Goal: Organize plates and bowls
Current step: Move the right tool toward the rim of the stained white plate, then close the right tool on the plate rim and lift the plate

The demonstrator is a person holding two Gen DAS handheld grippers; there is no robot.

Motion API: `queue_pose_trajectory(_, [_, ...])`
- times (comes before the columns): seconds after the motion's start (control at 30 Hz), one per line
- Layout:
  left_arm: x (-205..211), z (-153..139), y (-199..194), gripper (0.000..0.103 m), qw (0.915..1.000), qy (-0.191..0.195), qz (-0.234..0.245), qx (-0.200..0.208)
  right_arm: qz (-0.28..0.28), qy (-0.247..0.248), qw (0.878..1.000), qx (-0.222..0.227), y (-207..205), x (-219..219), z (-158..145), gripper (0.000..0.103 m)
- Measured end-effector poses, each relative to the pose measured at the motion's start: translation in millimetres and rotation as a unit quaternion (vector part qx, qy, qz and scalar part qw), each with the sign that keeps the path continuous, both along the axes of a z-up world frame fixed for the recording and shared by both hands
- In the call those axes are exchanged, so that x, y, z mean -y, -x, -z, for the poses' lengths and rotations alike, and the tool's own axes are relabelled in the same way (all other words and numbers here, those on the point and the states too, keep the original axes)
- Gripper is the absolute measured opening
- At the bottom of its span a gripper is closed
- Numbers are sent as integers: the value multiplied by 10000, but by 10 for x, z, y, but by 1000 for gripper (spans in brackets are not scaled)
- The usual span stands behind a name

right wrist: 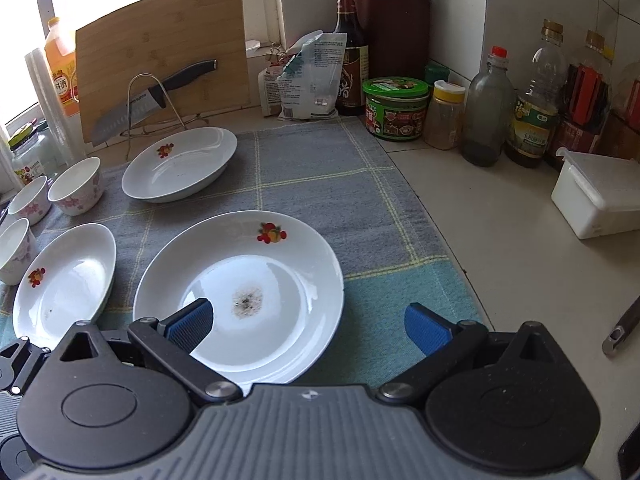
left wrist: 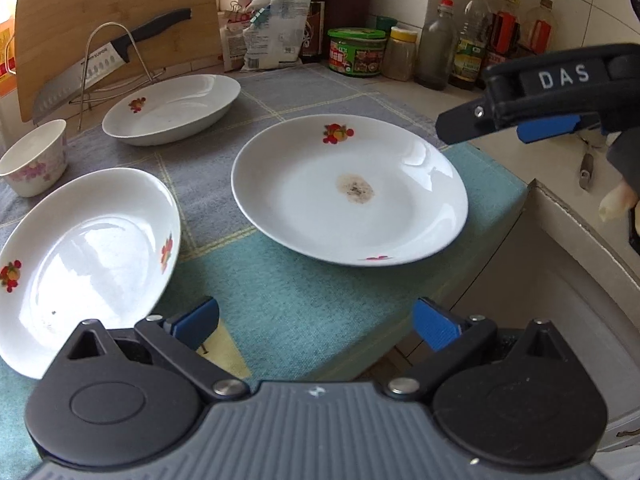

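A grey and teal checked cloth [right wrist: 312, 184] covers most of the counter, its right edge running diagonally from upper centre to lower right of the right wrist view, with bare pale countertop [right wrist: 500, 240] beyond it. In the left wrist view the cloth's near right corner ends at a sink rim [left wrist: 568, 216] in the right half of the frame. The large plate [right wrist: 280, 264], white with a fruit print and a brownish stain at its centre, lies flat on the cloth in the middle of both views, clear of its neighbours, with open cloth to its right. An oval dish [right wrist: 180, 164] sits further back, upper left of centre, just before a wire rack holding a knife [right wrist: 132, 114] against a leaning cutting board [right wrist: 160, 40]. A second oval dish [right wrist: 64, 280] lies at the left, its rim close beside the large plate's left edge. Three small floral bowls [right wrist: 78, 186] cluster along the left edge. Bottles and jars [right wrist: 486, 112] line the wall at upper right; a white lidded box [right wrist: 596, 192] stands at the right edge. The right gripper [right wrist: 308, 322] hangs over the large plate's near rim, released, fingers spread wide and empty. The left gripper [left wrist: 316, 322] is likewise spread and empty over teal cloth in the lower centre.
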State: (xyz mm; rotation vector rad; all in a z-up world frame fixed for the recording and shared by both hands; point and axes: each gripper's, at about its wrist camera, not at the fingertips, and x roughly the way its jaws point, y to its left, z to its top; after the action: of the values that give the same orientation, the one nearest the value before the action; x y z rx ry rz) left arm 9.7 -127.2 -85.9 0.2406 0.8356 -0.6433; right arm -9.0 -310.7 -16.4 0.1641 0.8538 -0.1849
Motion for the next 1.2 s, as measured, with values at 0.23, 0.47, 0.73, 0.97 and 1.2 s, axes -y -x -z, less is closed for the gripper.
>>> queue_pose_trajectory(0.23, [134, 125, -134, 102, 9995, -177, -245, -84, -49, -276, 9995, -113, -150, 302, 178, 103])
queue_pose_trajectory(0.47, [250, 152, -219, 102, 9996, -264, -68, 37, -308, -436, 9983, -230, -282, 354, 294, 103])
queue_pose_trajectory(0.73, [291, 161, -280, 103, 9993, -226, 255, 124, -850, -569, 9940, -399, -519, 330, 368, 103])
queue_pose_trajectory(0.97, [325, 149, -313, 103, 9991, -303, 288, 40, -1438, -805, 9851, -496, -743, 295, 465, 103])
queue_pose_trajectory(1.2, [316, 161, -320, 103, 9990, -266, 341, 97, -1928, -1074, 9736, -578, -964, 332, 551, 103])
